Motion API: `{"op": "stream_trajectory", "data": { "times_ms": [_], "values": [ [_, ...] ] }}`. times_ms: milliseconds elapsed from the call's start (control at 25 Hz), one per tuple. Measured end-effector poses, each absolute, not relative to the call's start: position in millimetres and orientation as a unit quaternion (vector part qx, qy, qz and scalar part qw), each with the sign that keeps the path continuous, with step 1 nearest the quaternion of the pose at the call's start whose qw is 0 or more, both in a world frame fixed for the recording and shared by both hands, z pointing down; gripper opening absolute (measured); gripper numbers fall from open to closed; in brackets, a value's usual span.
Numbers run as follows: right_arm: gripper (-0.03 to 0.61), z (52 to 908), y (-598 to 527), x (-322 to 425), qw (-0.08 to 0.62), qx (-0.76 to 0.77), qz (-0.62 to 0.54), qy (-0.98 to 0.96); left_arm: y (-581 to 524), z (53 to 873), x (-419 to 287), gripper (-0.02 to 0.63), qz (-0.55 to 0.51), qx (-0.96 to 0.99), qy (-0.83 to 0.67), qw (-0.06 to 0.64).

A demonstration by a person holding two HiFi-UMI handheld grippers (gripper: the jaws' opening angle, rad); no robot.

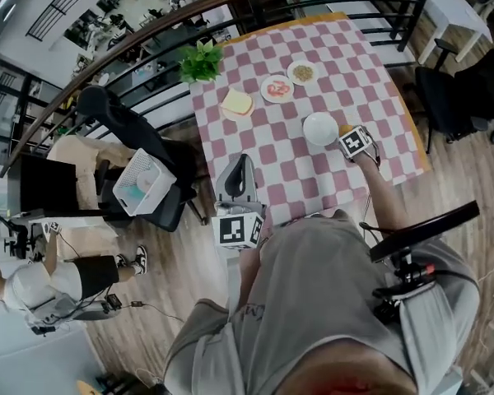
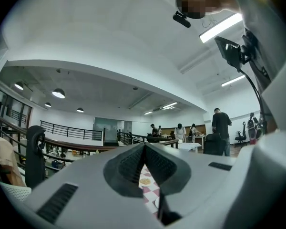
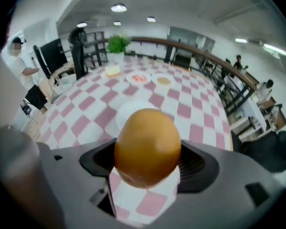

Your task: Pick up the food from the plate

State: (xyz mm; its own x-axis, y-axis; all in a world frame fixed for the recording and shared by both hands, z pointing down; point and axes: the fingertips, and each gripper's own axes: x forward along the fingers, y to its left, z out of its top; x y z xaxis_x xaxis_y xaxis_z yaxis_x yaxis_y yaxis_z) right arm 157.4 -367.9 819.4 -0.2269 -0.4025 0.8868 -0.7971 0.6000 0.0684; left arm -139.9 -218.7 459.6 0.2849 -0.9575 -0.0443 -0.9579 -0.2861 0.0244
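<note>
A round golden-brown bun (image 3: 148, 147) sits clamped between the jaws of my right gripper (image 3: 148, 163), held just above the pink checked tablecloth (image 3: 93, 109). An empty white plate (image 3: 132, 110) lies right beyond the bun. In the head view the right gripper (image 1: 347, 133) hovers at the right rim of that white plate (image 1: 319, 128). My left gripper (image 1: 244, 164) hangs over the table's near edge. Its jaws (image 2: 144, 149) are pressed together with nothing between them and point out over the room.
Further back on the table (image 1: 370, 89) are a plate with toast (image 1: 237, 104), a plate with reddish food (image 1: 277, 88) and a plate with brownish food (image 1: 302, 72). A potted plant (image 1: 201, 61) stands at the far left corner. A curved railing (image 1: 148, 31) runs behind, with chairs (image 1: 136, 134) at both sides.
</note>
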Motion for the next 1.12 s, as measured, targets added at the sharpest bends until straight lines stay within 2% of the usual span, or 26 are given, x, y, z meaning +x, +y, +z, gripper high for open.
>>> {"op": "stream_trajectory", "data": {
  "times_ms": [160, 360, 520, 680, 960, 1120],
  "values": [
    [0.354, 922, -329, 251, 0.571, 0.418, 0.303, -0.639, -210, 473, -154, 0.009, 0.006, -0.790, 0.613, -0.016],
    [0.356, 948, -312, 258, 0.544, 0.422, 0.360, -0.629, -209, 478, -163, 0.009, -0.013, -0.784, 0.620, -0.016],
    [0.373, 940, -317, 260, 0.552, 0.421, 0.346, -0.631, -215, 474, -165, 0.009, -0.011, -0.784, 0.621, -0.010],
    [0.385, 895, -345, 251, 0.540, 0.439, 0.292, -0.656, -220, 472, -165, 0.009, -0.008, -0.787, 0.617, -0.007],
    [0.385, 732, -398, 145, 0.375, 0.430, 0.211, -0.794, -233, 458, -169, 0.009, 0.014, -0.790, 0.613, 0.006],
    [0.383, 589, -403, 66, 0.222, 0.399, 0.114, -0.882, -235, 438, -173, 0.009, 0.032, -0.787, 0.616, 0.020]
  ]
}}
